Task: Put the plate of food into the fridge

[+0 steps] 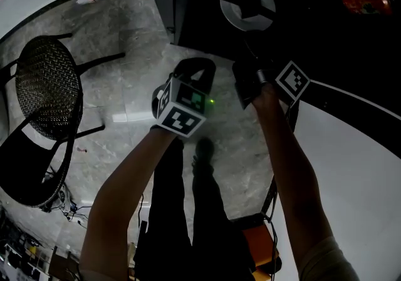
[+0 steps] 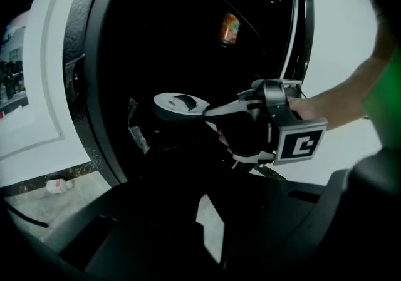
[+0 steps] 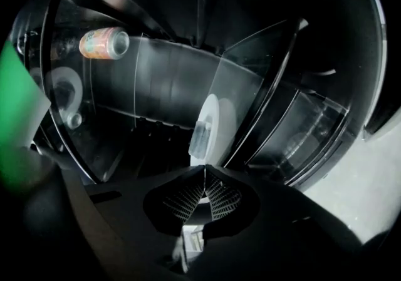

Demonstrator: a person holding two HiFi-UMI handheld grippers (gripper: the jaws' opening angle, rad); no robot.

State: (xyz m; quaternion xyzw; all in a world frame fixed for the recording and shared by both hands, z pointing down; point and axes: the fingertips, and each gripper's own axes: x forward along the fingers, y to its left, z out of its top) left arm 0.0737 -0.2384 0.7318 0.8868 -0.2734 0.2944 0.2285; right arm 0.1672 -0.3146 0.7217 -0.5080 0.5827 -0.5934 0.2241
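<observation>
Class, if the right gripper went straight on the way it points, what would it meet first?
The right gripper is shut on the plate, which leads. Ahead stands a clear panel inside the fridge, likely met first; depth is unclear.

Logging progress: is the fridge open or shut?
Open: the fridge interior shows, a can inside, and the right gripper holds the plate at its opening.

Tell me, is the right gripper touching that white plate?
Touching. In the right gripper view the right gripper has its jaws shut on the rim of the white plate, seen edge-on.
</observation>
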